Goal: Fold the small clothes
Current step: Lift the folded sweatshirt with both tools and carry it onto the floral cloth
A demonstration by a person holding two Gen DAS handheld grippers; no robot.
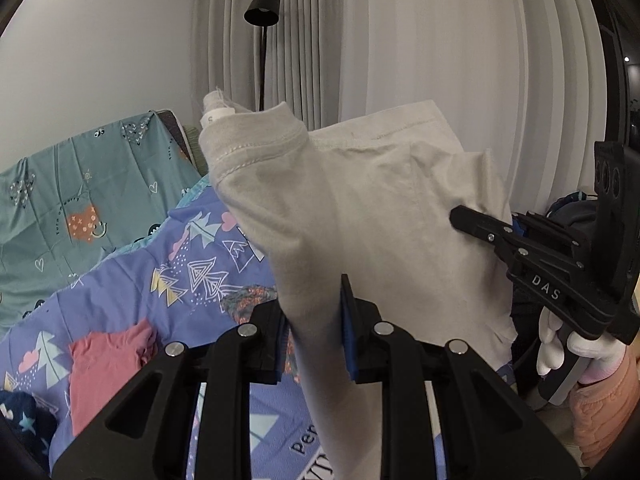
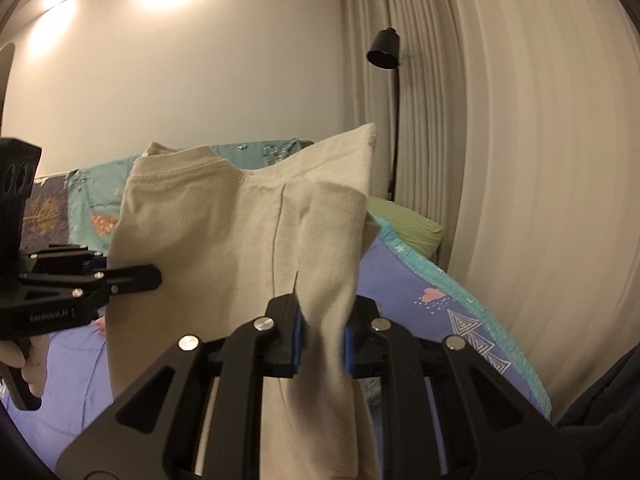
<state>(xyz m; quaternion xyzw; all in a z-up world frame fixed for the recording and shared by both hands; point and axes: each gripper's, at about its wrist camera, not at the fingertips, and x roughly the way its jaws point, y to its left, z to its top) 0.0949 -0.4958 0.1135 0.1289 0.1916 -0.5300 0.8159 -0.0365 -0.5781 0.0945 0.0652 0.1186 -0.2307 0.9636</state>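
Shirt (image 1: 360, 208) hangs above the bed (image 1: 132, 280), stretched sideways between the left claw (image 1: 314, 344) and right claw (image 2: 322, 336), each clamped on one edge.

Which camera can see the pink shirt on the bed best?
The left wrist view: the pink garment lies in plain sight on the purple bedspread. The right wrist view does not show it; the held-up beige garment fills the middle there.
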